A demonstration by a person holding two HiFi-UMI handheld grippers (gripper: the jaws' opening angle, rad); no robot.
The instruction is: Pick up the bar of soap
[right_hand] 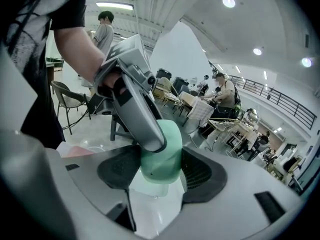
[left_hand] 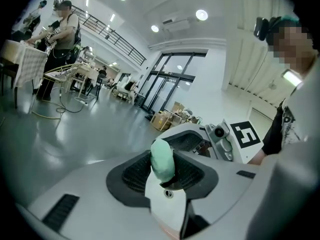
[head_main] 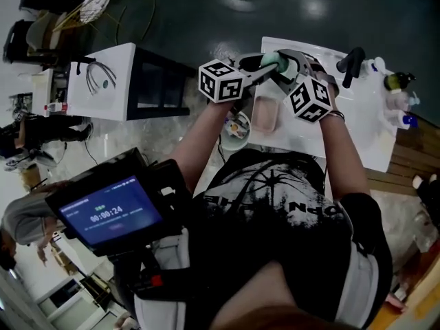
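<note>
The pale green bar of soap (right_hand: 161, 154) sits up in the air, right between the jaws of the right gripper (right_hand: 159, 176), which squeeze its sides. The left gripper (left_hand: 162, 176) jaws pinch it too, so I think one should let go slowly while the other holds tight. The right gripper view shows a left jaw lying flat on the soap's wide face, but the left gripper view sees only its thin edge.

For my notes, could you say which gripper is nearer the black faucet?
Right. The right gripper is just left of the faucet; the left gripper is farther left.
</note>
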